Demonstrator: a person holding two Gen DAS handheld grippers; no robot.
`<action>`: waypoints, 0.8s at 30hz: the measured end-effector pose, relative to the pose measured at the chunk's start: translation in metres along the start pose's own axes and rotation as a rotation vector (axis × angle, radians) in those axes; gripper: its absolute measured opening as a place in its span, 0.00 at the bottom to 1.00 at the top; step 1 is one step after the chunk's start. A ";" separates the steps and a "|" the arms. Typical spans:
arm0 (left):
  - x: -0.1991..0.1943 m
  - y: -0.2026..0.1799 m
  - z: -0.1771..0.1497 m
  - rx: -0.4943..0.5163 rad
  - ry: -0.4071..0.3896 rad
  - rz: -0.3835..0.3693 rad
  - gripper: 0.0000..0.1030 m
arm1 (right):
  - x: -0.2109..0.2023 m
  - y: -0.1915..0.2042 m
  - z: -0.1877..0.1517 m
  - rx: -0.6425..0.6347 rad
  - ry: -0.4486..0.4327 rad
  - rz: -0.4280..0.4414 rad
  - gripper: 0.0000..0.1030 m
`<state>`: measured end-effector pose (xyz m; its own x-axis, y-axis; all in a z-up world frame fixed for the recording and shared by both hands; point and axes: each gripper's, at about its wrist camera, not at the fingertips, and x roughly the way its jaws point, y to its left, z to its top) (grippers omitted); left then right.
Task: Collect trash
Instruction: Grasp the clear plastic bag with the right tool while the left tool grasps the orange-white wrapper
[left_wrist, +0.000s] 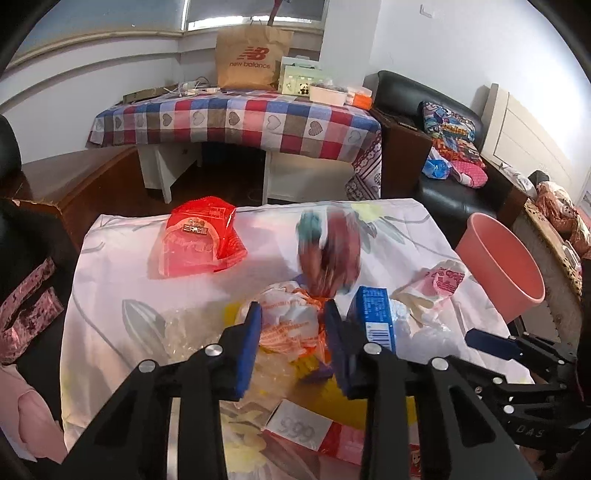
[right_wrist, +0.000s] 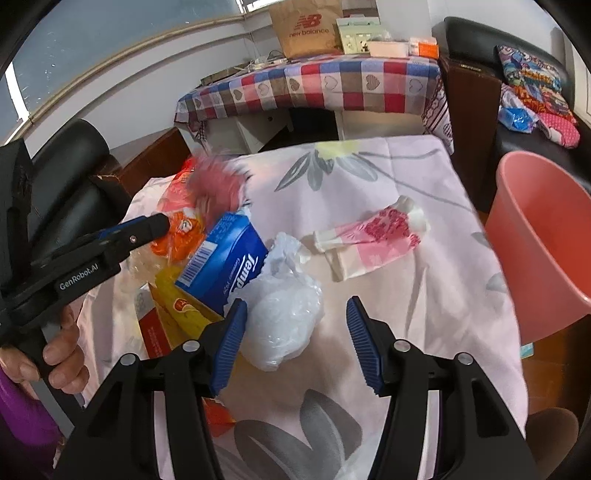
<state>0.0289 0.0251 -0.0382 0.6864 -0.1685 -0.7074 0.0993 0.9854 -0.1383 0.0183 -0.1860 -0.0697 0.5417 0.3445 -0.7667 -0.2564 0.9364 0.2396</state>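
My left gripper (left_wrist: 293, 325) is shut on an orange-and-white plastic bag (left_wrist: 291, 321) just above the table; it also shows at the left of the right wrist view (right_wrist: 162, 223). A blurred red-and-teal packet (left_wrist: 328, 254) is in motion just beyond it. My right gripper (right_wrist: 295, 339) is open, with a crumpled clear plastic bag (right_wrist: 280, 314) against its left finger. A blue Tempo tissue pack (right_wrist: 225, 258), a pink-and-white wrapper (right_wrist: 373, 236) and a red bag (left_wrist: 201, 236) lie on the floral cloth. The pink bin (right_wrist: 546, 236) stands at the right.
A yellow packet (right_wrist: 177, 306) and a red-and-white box (left_wrist: 306, 428) lie near the table's front. A checked-cloth table (left_wrist: 236, 118) with a paper bag stands behind. A black sofa (left_wrist: 443, 173) with clutter is at the right, and a black chair (right_wrist: 66, 173) at the left.
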 end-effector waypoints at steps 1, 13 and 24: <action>-0.001 0.001 -0.001 -0.004 -0.003 -0.002 0.30 | 0.001 0.001 -0.001 0.001 0.005 0.009 0.55; -0.024 0.002 -0.003 -0.023 -0.039 0.006 0.26 | 0.001 0.001 -0.007 -0.001 0.039 0.059 0.27; -0.062 -0.026 0.016 0.008 -0.122 -0.019 0.26 | -0.040 -0.013 -0.003 -0.007 -0.080 0.017 0.24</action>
<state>-0.0046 0.0100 0.0206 0.7671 -0.1834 -0.6148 0.1187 0.9823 -0.1449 -0.0026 -0.2126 -0.0443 0.5991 0.3646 -0.7128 -0.2715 0.9301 0.2476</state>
